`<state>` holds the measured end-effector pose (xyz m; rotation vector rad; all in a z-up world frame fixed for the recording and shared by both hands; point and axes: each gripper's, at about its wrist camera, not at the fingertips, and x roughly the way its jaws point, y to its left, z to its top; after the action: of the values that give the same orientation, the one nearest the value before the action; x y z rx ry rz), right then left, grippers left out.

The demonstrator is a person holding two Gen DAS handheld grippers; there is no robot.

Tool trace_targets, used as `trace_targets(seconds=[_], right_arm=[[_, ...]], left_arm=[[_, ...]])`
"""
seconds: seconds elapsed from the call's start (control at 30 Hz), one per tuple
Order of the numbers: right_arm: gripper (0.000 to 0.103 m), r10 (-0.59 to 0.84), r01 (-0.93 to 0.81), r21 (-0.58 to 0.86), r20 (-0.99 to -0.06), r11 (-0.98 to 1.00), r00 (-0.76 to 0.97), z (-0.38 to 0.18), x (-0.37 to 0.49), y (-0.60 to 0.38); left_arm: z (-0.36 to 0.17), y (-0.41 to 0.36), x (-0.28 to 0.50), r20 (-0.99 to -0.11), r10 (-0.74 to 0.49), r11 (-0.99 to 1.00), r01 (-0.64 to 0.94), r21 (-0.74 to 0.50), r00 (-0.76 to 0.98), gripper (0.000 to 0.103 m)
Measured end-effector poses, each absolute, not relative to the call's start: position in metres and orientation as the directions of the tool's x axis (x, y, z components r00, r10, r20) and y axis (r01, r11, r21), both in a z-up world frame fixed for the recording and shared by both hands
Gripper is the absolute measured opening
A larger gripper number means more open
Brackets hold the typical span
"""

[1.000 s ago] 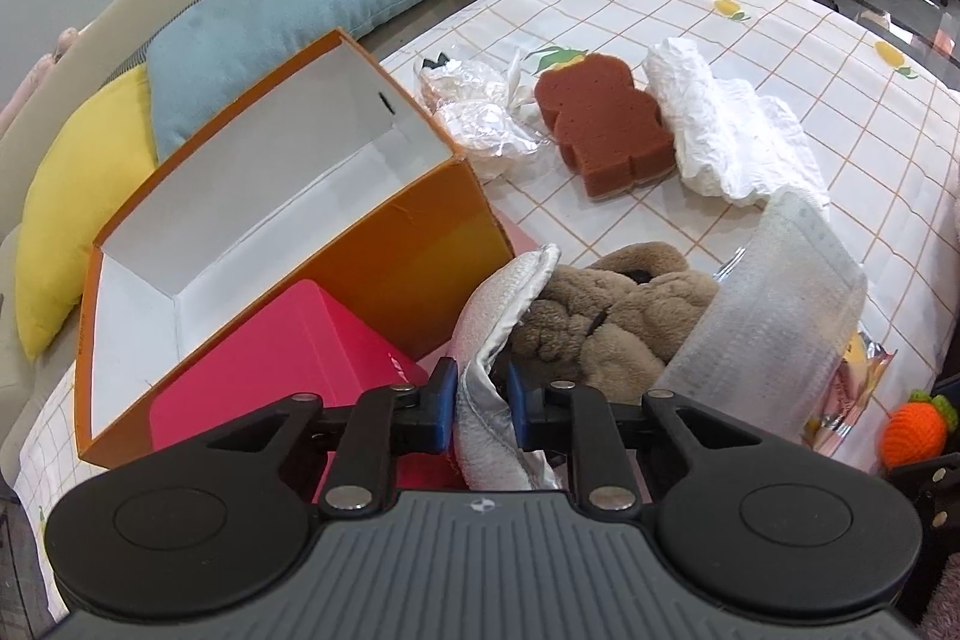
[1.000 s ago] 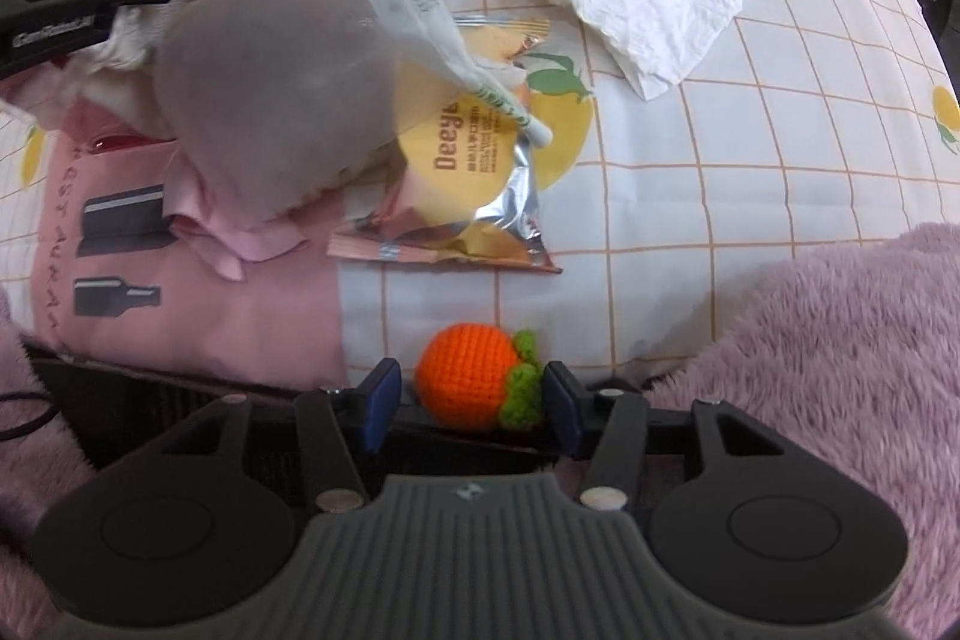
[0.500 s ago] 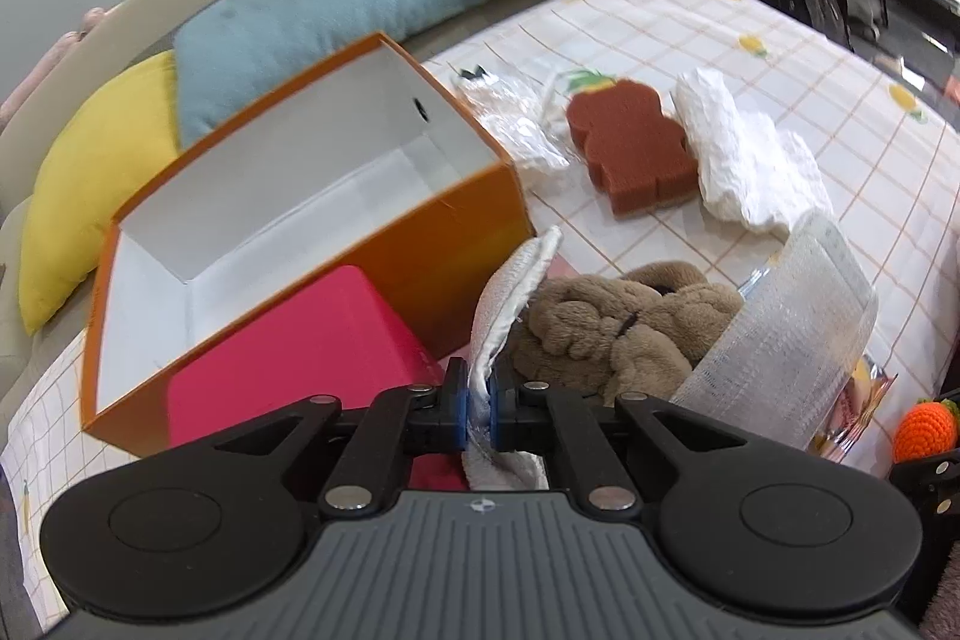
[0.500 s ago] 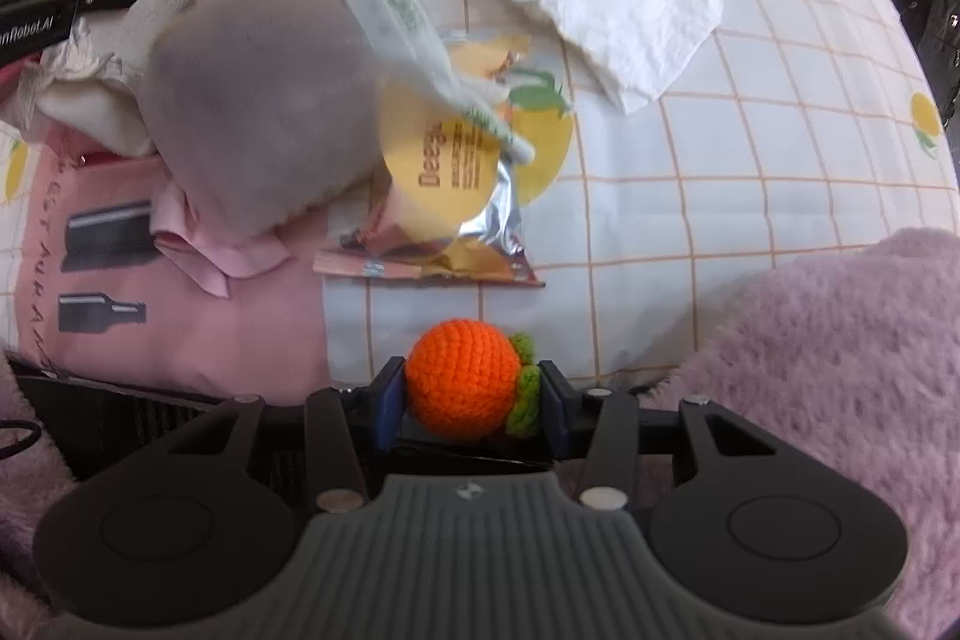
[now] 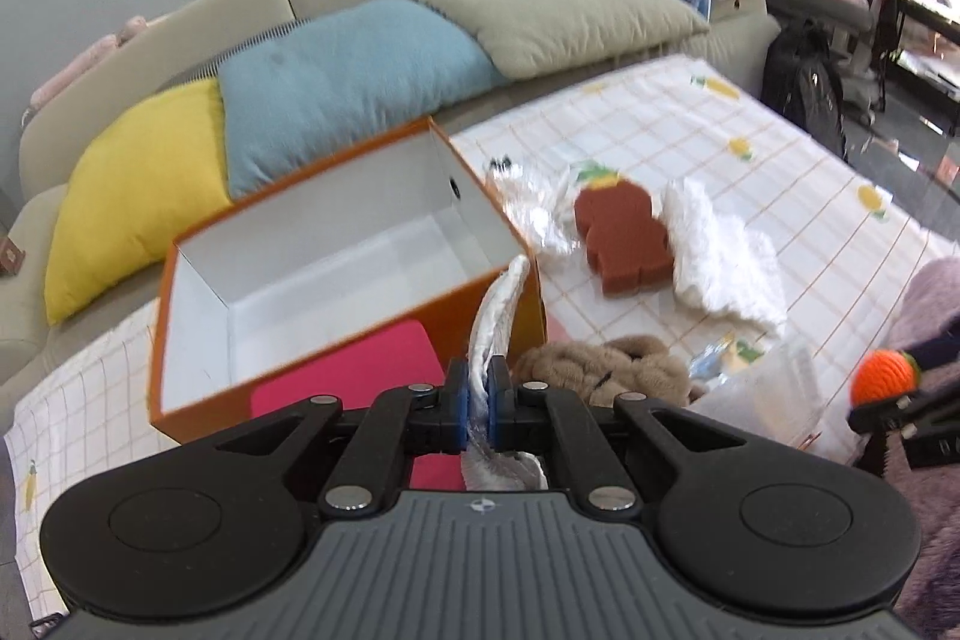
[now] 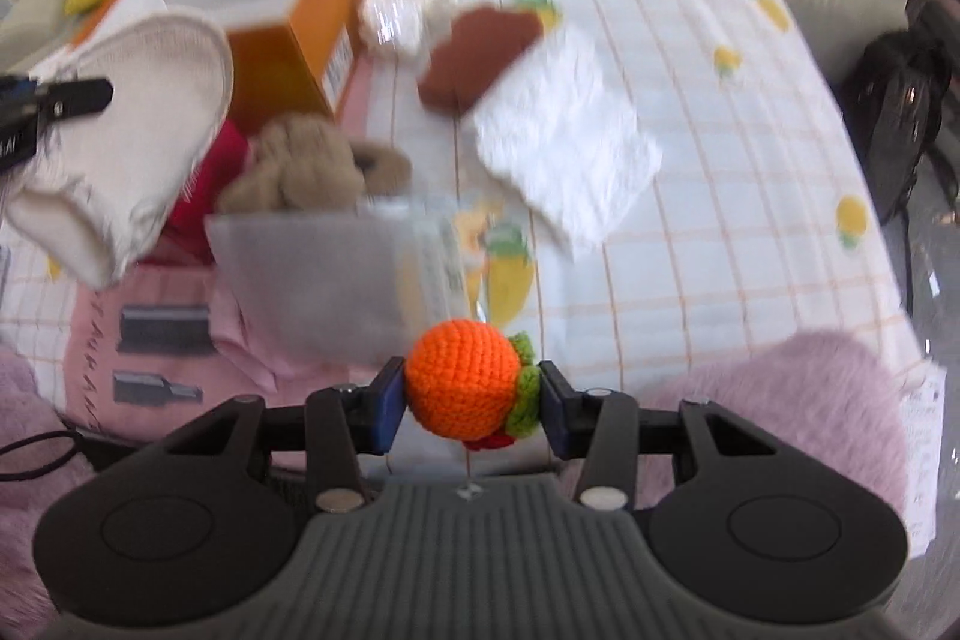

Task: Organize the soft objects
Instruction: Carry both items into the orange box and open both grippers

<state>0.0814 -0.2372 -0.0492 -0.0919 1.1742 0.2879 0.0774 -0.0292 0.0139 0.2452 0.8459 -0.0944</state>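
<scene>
- The left gripper (image 5: 478, 409) was pressed shut on a white quilted mitt (image 5: 495, 322), seen edge-on at lower centre of the left wrist frame, its long axis rising from the jaws toward the orange box.
- From the right wrist view, at the left edge of the frame, the same mitt (image 6: 126, 142) hung broadside, clear of the bedspread, its open cuff lowest.
- The right gripper (image 6: 470, 396) pinched a crocheted orange ball (image 6: 462, 381) with a green leaf collar across its width, held above the checked bedspread (image 6: 708, 196) at lower centre of the frame.
- The orange box (image 5: 336, 280) stood open just beyond and left of the left gripper's tips in the left wrist frame, its white interior showing nothing inside; its near wall touched the line of the mitt's tip in the picture, though whether they met could not be told.
- The left hand looked the nearer to the box; the ball (image 5: 887, 377) sat far off at the right edge of that frame, so a longer carry seemed due for it.
- A pink box (image 5: 360, 370) lay closed against the orange box's near wall.
- Unsorted on the bedspread: a brown plush toy (image 5: 606, 370), a brown sponge (image 5: 624, 244), a white cloth (image 5: 720, 262), crumpled clear plastic (image 5: 531, 214) and a frosted zip bag (image 6: 324, 280).
</scene>
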Motion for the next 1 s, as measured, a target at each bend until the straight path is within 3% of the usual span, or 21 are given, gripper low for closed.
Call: trace_targets(seconds=[0.3, 0.63, 0.8, 1.0], right_arm=[[0.045, 0.247, -0.343, 0.078, -0.841, 0.936, 0.482, 0.008, 0.104, -0.215], [0.045, 0.403, -0.52, 0.091, -0.748, 0.849, 0.528, 0.046, 0.15, -0.149], [0.045, 0.445, -0.574, 0.092, -0.734, 0.814, 0.514, 0.042, 0.191, -0.109], [0.045, 0.455, -0.553, 0.157, -0.764, 0.818, 0.457, 0.011, 0.25, -0.072]], left_arm=[[0.056, -0.008, 0.074, -0.675, 0.032, 0.979, 0.113, 0.17, 0.737, 0.006], [0.071, 0.03, 0.1, -0.623, 0.131, 0.969, 0.035, 0.246, 0.771, 0.006], [0.069, 0.052, 0.125, -0.6, 0.163, 0.961, 0.012, 0.277, 0.784, 0.006], [0.049, 0.079, 0.16, -0.636, 0.15, 0.969, 0.014, 0.246, 0.757, 0.006]])
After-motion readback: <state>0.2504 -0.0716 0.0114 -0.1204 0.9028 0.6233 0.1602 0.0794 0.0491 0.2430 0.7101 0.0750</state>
